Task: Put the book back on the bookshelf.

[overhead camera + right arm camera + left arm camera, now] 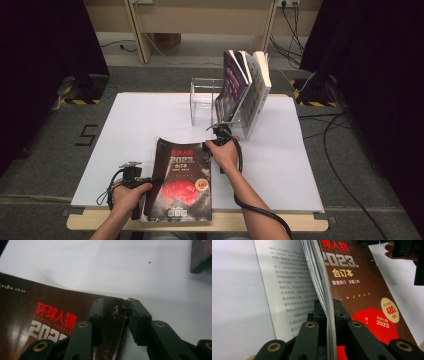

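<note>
Gripping a sheaf of pages at the near left edge, the left gripper (329, 312) stands clamped on the magazine (182, 180), which lies flat at the near edge of the table (125, 130), cover up. At the magazine's far right corner the right gripper (113, 311) straddles the spine edge, jaws apart, pads seemingly not yet pressing. Best to close squarely on that corner before lifting, keeping both ends level so pages don't tear, then carry it toward the standing books (245, 90) by the clear holder (204, 102).
</note>
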Available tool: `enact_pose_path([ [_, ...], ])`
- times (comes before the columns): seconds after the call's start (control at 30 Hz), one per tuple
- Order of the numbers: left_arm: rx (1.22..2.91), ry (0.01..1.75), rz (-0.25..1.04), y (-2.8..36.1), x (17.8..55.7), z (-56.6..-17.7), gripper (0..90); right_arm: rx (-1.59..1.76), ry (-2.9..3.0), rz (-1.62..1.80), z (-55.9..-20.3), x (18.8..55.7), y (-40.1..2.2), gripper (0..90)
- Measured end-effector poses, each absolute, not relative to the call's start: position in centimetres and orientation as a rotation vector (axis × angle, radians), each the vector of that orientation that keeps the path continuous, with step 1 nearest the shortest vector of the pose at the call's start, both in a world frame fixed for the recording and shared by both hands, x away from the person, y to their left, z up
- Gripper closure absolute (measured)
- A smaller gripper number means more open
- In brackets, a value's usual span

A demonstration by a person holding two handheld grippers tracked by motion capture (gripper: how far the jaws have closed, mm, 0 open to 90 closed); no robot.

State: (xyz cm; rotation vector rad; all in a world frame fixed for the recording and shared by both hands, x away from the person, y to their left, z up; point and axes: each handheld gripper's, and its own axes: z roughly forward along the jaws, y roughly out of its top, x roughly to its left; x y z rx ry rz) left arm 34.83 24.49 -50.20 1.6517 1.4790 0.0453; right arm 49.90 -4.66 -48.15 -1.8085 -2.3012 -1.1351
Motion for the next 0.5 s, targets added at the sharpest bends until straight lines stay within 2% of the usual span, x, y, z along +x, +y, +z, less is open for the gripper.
enact_pose_path([
  [0.5,1.648,1.475,0.049,24.5,34.8,-50.2,83.7,-1.733,-2.189,-1.154,-46.7,50.2,-5.0,71.3],
])
